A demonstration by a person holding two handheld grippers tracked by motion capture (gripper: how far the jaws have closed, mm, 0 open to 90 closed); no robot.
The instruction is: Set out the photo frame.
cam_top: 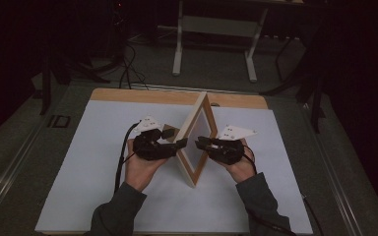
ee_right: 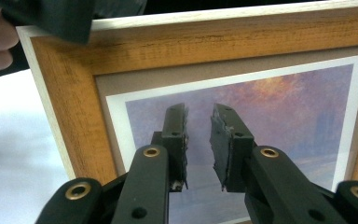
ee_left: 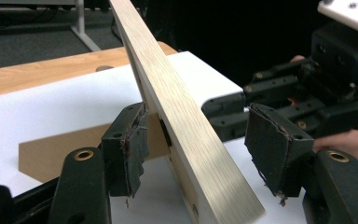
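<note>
Wooden picture frame (cam_top: 195, 142) standing upright on edge at the middle of the white board (cam_top: 93, 162), nearer its far edge, with the brown easel back (ee_left: 51, 151) propped behind on the left. Left gripper (cam_top: 174, 144) spread wide, jaws astride the frame's pale edge, pads clear of the wood. Right gripper (cam_top: 200, 142) with jaws narrowly parted, nothing pinched, tips close to the glazed print (ee_right: 270, 107).

obstacle: picture frame (cam_top: 195, 140) upright mid-table | free: white mat (cam_top: 93, 162) either side
</note>
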